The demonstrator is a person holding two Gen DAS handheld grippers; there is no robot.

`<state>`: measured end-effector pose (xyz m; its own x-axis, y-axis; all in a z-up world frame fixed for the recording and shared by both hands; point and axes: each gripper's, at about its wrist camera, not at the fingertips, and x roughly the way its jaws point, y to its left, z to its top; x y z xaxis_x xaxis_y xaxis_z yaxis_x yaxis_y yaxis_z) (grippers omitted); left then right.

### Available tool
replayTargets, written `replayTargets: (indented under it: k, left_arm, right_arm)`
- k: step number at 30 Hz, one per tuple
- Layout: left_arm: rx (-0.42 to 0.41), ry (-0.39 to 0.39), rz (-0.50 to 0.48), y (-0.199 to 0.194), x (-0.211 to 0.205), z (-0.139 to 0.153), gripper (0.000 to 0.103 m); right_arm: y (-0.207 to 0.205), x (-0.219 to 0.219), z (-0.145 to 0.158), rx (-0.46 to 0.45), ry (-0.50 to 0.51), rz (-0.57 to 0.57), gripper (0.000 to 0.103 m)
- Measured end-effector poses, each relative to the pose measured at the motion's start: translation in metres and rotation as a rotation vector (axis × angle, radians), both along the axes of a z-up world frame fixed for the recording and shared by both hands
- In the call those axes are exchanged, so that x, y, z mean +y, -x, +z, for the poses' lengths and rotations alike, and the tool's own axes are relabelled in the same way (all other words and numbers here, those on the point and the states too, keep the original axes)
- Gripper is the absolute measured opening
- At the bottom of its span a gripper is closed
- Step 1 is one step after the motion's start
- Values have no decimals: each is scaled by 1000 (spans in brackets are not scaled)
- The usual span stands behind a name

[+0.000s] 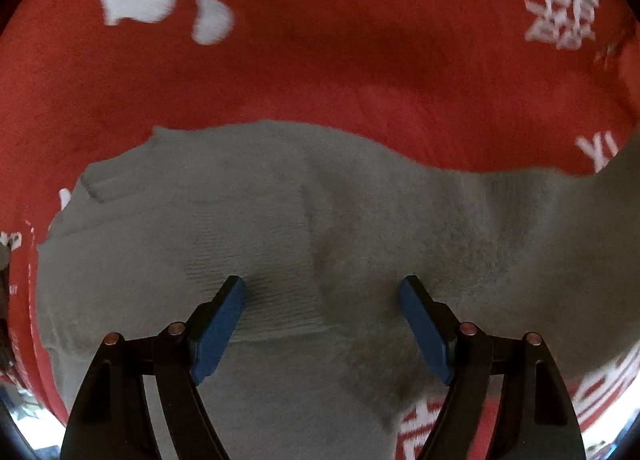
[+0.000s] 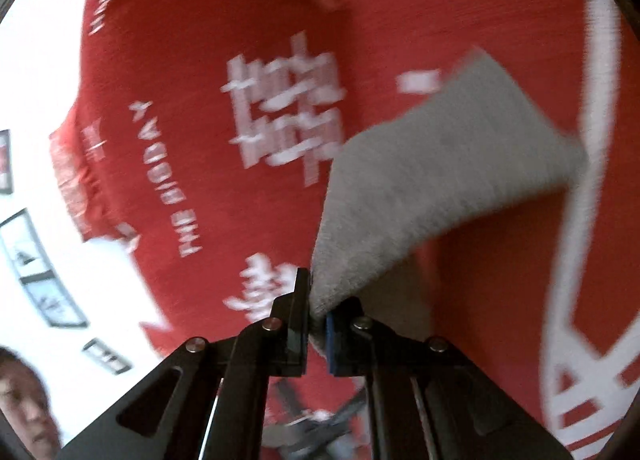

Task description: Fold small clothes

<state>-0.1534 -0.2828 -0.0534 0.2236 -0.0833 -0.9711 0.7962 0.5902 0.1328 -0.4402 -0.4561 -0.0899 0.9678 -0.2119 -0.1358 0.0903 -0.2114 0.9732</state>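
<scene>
A grey knit sock [image 1: 280, 228] lies flat on a red cloth with white characters [image 1: 320, 72]. My left gripper [image 1: 322, 290] points down at the sock, its blue pads wide apart and its fingertips at the fabric, pinching nothing. In the right wrist view, my right gripper [image 2: 318, 324] is shut on one end of the grey sock [image 2: 432, 176]. That end is lifted and stretches away from the jaws over the red cloth [image 2: 200, 120]. This view is tilted and blurred.
The red cloth covers the whole work surface and hangs over an edge [image 2: 76, 188] at the left of the right wrist view. Beyond it are a white wall with framed pictures [image 2: 40, 272] and a person at the bottom left corner.
</scene>
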Motion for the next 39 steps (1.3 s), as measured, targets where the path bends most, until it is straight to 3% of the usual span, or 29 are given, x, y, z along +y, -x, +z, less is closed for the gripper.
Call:
replayTargets:
  k: [2, 4, 7, 12, 17, 21, 24, 28, 30, 32, 34, 37, 39]
  left_arm:
    - [-50, 22, -14, 8, -2, 0, 87]
    - [-25, 21, -21, 10, -1, 3, 87]
    - [9, 59, 8, -5, 14, 17, 87]
    - [-6, 117, 63, -41, 59, 51, 87]
    - [-12, 120, 130, -85, 133, 62, 87]
    - [-11, 91, 200, -118, 178, 54, 87]
    - [-28, 66, 247, -136, 214, 46, 87]
    - [-19, 46, 302, -158, 248, 26, 87]
    - [-4, 40, 326, -167, 259, 17, 87]
    - [6, 47, 340, -169, 269, 14, 87]
    - [18, 61, 347, -173, 275, 16, 87]
    - [45, 79, 356, -181, 284, 16, 87]
    - [48, 88, 360, -182, 289, 20, 87]
  right_arm:
    - [-14, 1, 13, -69, 22, 28, 7]
    - [-28, 1, 26, -94, 47, 66, 7]
    - [-52, 2, 42, -90, 85, 126, 7]
    - [-100, 9, 70, -29, 178, 230, 7]
    - [-181, 41, 105, 129, 381, 426, 7]
    - [-272, 104, 123, 256, 612, 679, 7]
    - [-323, 156, 114, 335, 731, 842, 7]
    - [-383, 226, 71, 506, 850, 1050, 11]
    - [-400, 245, 44, 611, 839, 1110, 11]
    - [-405, 250, 26, 694, 781, 1119, 36]
    - [-395, 244, 24, 664, 704, 1065, 55]
    - [-381, 221, 23, 650, 562, 924, 58]
    - [-376, 199, 10, 618, 405, 833, 49]
